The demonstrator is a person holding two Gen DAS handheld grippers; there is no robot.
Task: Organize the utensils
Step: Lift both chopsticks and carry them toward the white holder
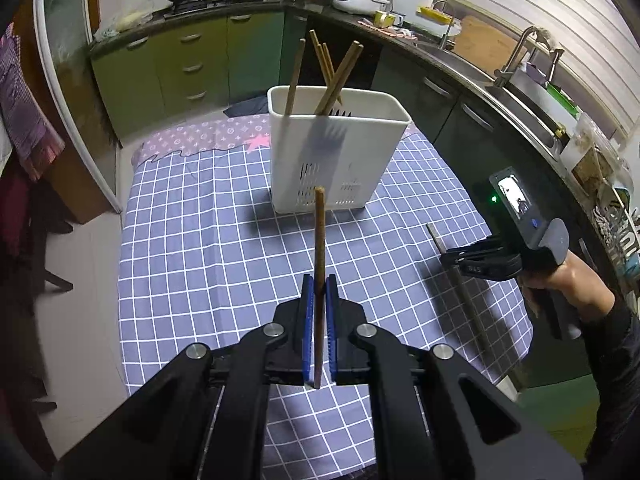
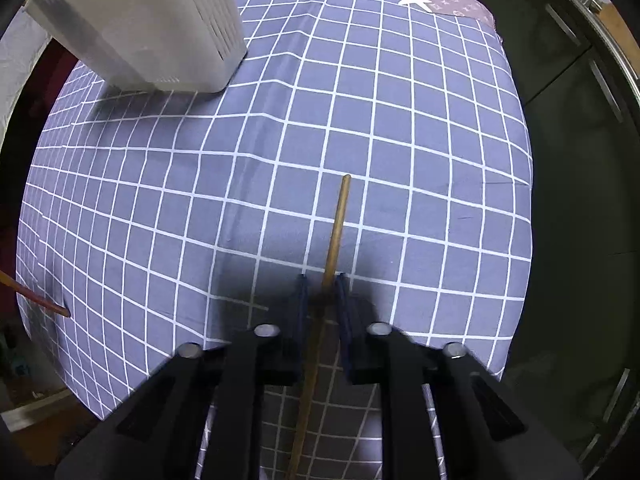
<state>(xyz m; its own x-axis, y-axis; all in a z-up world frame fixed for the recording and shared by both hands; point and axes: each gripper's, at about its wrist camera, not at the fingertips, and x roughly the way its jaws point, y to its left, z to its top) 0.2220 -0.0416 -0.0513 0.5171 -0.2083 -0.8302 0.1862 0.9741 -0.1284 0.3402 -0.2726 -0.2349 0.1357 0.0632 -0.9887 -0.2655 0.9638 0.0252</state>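
Observation:
My left gripper (image 1: 319, 280) is shut on a brown chopstick (image 1: 319, 236) that sticks out forward toward the white utensil holder (image 1: 340, 148). Several chopsticks (image 1: 336, 76) lean inside the holder, and a fork's shadow shows through its wall. In the left wrist view, a hand holds my right gripper (image 1: 450, 258) at the right, down on a second chopstick (image 1: 472, 312) lying on the cloth. In the right wrist view, my right gripper (image 2: 322, 280) points straight down, its blurred blue pads closed on that chopstick (image 2: 338, 220). The holder (image 2: 152, 32) stands at the upper left.
A purple checked tablecloth (image 2: 400, 140) covers the small table, whose edges drop off at the left and right. Dark kitchen cabinets (image 1: 452, 120) and a counter with a sink (image 1: 532, 92) curve round the back and right. The tip of the left chopstick (image 2: 40, 300) shows at the left edge.

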